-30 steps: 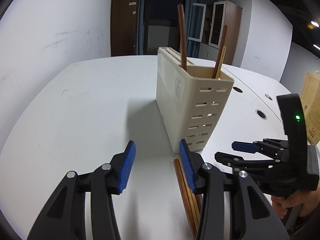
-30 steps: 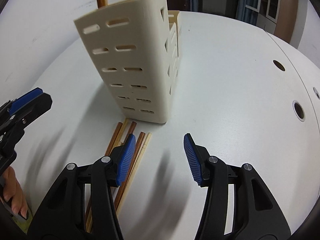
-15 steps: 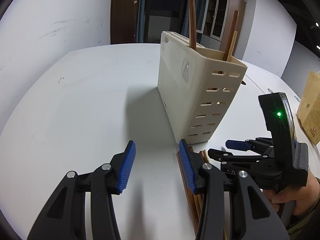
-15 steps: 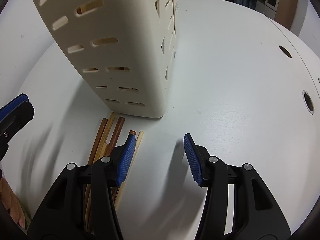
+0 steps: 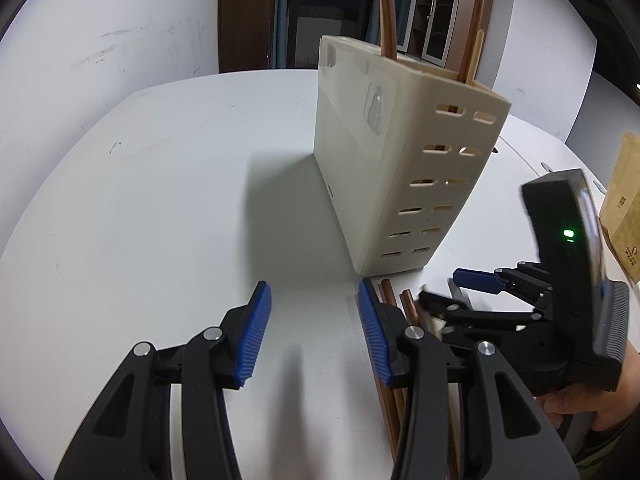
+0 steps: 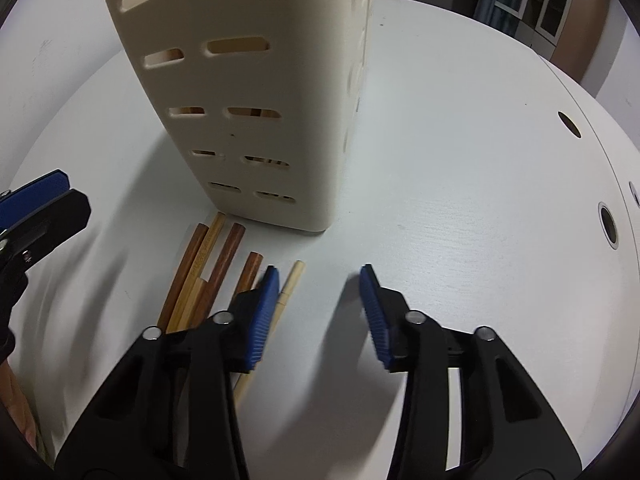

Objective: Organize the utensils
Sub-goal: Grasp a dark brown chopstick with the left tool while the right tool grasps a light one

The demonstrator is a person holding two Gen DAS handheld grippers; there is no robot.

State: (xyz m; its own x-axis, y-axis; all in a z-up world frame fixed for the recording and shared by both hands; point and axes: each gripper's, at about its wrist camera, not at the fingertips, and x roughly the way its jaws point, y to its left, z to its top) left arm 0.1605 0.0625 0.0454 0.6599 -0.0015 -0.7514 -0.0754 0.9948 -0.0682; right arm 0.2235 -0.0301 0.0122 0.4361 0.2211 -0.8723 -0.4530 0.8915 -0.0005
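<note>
Right tool (image 6: 318,312) jaws just closing, nothing gripped yet; pale chopstick (image 6: 286,292) just inside left pad. Left tool (image 5: 314,336) part open, empty. Loose chopsticks (image 6: 208,276) on counter (image 6: 460,200) beside holder (image 6: 256,92). Center on 1 stick, then squeeze.

The left gripper (image 5: 314,334) is hanging over the white table (image 5: 160,200), its blue pads apart with only bare tabletop between them; a cream utensil holder (image 5: 384,168) is standing upright ahead, slotted on its near end, with brown chopsticks (image 5: 387,8) sticking up out of its top; more chopsticks (image 5: 386,292) are lying on the table at its foot — partly hidden by the gripper's right finger; the right gripper (image 5: 460,292) is reaching in from the right, its jaws having just been closing, a pale chopstick end showing at its near finger; a person's hand (image 5: 580,400) is gripping its handle; a brown paper bag (image 5: 624,208) is standing at the right edge.
</note>
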